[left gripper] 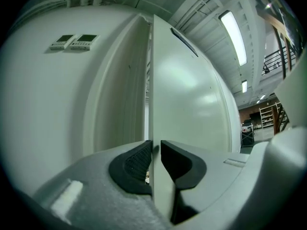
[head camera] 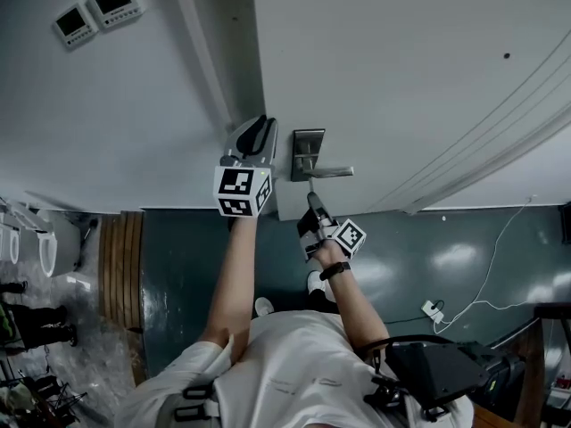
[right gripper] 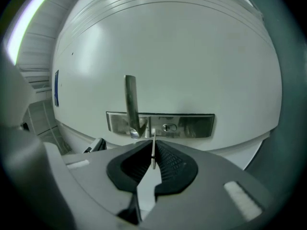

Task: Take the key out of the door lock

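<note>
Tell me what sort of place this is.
Probably an industrial hall or workshop: a white door with a silver metal lever handle, long ceiling strip lights under a ribbed roof, and storage shelving beyond.

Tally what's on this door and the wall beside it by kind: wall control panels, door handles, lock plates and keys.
Wall control panels: 2
Door handle: 1
Lock plate: 1
Key: 1
Total: 5

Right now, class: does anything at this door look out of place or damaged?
Nothing damaged. The door stands ajar, its edge pinched by the left tongs; the key sits in the right tongs, out of the keyhole.
</note>
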The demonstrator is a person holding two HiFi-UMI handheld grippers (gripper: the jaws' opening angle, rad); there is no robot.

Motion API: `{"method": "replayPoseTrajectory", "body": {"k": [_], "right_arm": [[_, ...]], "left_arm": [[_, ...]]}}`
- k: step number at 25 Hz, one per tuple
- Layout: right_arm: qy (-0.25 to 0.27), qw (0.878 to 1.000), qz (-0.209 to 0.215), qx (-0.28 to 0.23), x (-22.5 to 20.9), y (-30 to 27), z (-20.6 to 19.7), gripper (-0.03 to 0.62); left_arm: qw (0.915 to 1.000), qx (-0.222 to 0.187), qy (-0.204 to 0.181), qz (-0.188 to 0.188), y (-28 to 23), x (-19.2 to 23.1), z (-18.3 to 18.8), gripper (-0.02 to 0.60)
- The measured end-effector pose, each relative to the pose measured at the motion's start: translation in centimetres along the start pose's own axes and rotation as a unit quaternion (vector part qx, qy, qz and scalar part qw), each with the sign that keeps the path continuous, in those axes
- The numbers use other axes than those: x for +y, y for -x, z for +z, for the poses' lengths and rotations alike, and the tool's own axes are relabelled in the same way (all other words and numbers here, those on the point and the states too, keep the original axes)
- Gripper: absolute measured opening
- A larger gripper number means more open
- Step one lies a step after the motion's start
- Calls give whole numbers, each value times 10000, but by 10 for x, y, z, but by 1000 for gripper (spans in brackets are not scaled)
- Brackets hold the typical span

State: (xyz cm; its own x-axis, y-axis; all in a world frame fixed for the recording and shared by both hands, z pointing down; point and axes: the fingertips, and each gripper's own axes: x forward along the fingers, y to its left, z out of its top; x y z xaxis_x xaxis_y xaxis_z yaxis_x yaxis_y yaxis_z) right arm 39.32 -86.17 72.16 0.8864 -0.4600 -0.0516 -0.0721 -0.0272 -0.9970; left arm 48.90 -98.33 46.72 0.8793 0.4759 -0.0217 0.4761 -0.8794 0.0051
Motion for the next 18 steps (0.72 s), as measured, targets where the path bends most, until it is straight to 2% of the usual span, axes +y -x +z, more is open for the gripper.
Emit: {"method": "replayPoseTrajectory", "body": {"k": [3, 6, 11, 14, 16, 18], "right_arm": [[731, 9973, 71, 101, 28, 4, 8, 26], [1432, 9891, -252, 234, 43, 13, 9, 28], [2004, 9787, 422, 113, 94, 20, 4, 26], [2428, 9684, 564, 24, 130, 24, -2, 26], [3099, 9497, 448, 21, 148, 31, -7, 26], [4054, 9138, 237, 22, 167, 39, -16, 26]], "left_arm": [[9999, 83, -78, -29, 12, -3, -6, 58], [9997, 193, -136, -94, 26, -9, -13, 41], [9994, 279, -191, -114, 58, -13, -16, 17], [9993, 319, -178, -101, 79, -14, -19, 0], [9991, 351, -188, -139, 93, -19, -22, 0], [9988, 375, -201, -246, 108, -27, -25, 0]]}}
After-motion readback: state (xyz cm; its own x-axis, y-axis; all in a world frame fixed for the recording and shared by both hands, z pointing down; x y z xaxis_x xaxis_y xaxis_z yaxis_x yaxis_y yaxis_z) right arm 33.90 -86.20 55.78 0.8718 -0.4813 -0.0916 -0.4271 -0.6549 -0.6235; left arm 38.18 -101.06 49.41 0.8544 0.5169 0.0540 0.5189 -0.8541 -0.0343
